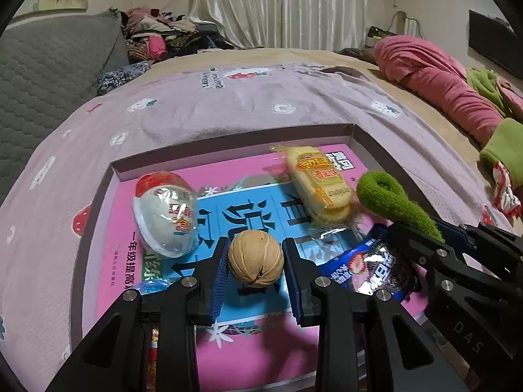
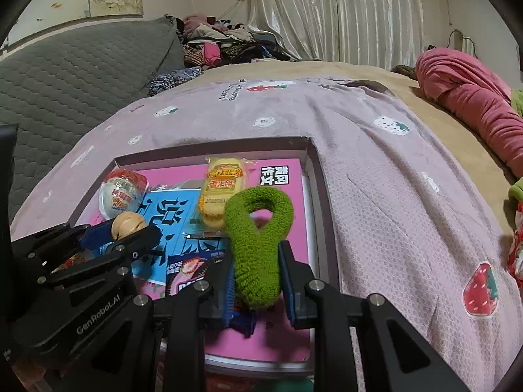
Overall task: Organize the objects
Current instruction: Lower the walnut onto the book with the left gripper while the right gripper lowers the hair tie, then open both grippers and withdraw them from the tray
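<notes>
In the left wrist view alone, the walnut's (image 1: 255, 259) dark crack.

A lilac strawberry-print blanket (image 1: 248, 104) covers the bed, with a grey quilted cushion (image 1: 49, 75) beside heaped clothes (image 1: 157, 36), a rolled pink blanket (image 1: 434, 78), and pale curtains (image 1: 287, 3) behind.

Black claw (image 1: 255, 261), blue ribbed pads (image 1: 219, 277), silver screws
</notes>
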{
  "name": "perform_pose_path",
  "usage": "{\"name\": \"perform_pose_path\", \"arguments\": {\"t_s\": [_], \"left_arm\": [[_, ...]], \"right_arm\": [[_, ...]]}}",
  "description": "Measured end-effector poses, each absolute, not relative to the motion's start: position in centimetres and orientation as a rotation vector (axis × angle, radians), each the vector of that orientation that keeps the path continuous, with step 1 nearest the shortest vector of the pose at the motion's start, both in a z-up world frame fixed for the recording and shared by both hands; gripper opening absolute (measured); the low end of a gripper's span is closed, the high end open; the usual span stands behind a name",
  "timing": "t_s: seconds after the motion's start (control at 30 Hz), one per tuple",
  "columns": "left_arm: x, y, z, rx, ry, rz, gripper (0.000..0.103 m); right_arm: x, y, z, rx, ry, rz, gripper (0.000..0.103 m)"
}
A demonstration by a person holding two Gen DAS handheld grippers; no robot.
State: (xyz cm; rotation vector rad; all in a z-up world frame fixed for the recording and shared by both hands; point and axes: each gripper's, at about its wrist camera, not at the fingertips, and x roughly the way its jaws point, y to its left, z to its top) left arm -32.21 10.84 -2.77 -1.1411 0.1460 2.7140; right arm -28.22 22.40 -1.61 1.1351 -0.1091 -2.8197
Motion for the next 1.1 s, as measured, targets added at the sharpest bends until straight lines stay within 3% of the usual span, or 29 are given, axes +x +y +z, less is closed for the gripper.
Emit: {"name": "perform_pose_path", "arguments": {"t_s": [0.6,0.97,1.1], "left_arm": [[-31.7,11.6,-3.5,-1.163,0.295,2.736,0.035],[-31.4,10.5,-3.2,-1.168,0.209,2.764,0.069],[-31.1,10.0,-3.0,-1.162,0.170,2.755,0.074]], "right_arm": [[-28.2,22.4,-1.9,1.154,-0.118,-2.820,0.036],[-27.8,22.3,-1.6,1.149,-0.112,-2.812,0.043],[-27.4,22.4,-1.4,1.146,-0.116,-2.811,0.043]]}}
